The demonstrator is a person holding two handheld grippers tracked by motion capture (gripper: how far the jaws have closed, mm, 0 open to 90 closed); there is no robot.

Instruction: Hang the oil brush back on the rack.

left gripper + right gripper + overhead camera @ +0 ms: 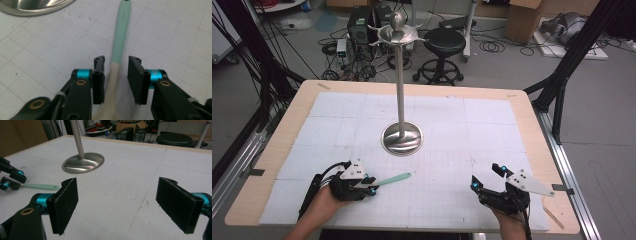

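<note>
A slim utensil (393, 178) with a mint-green handle and a cream-coloured lower part is seen lying on the white gridded mat (452, 150), near the front left of the table (532, 125). Its long axis is run roughly left to right in the high view, tilted slightly, with the green tip pointed toward the table's middle and the cream end tucked at the left gripper (371, 185).

In the left gripper view the utensil (119, 42) is found straight between the two black jaws, its axis lined up with the gripper's own reach and the green end stretched away ahead. The left gripper (116, 75) is set astride the cream section; a narrow gap is visible on each side, so the jaws are judged to be spread around it, not yet pinched, though contact on the near side cannot be ruled out where the picture blurs.

The right gripper (486, 176) is held well apart at the front right, over bare mat. Its jaws are spread wide in the right gripper view (122, 205), with nothing between them; the utensil (40, 186) is seen off to its left, well away.

A tall metal stand (401, 90) with a round base is placed at the mat's centre, beyond the utensil's green tip and apart from it.

The left hand is clearly the nearer one. A closing of the left jaws across the utensil's width is judged to be all the coming move needs, since no reorienting is called for.
</note>
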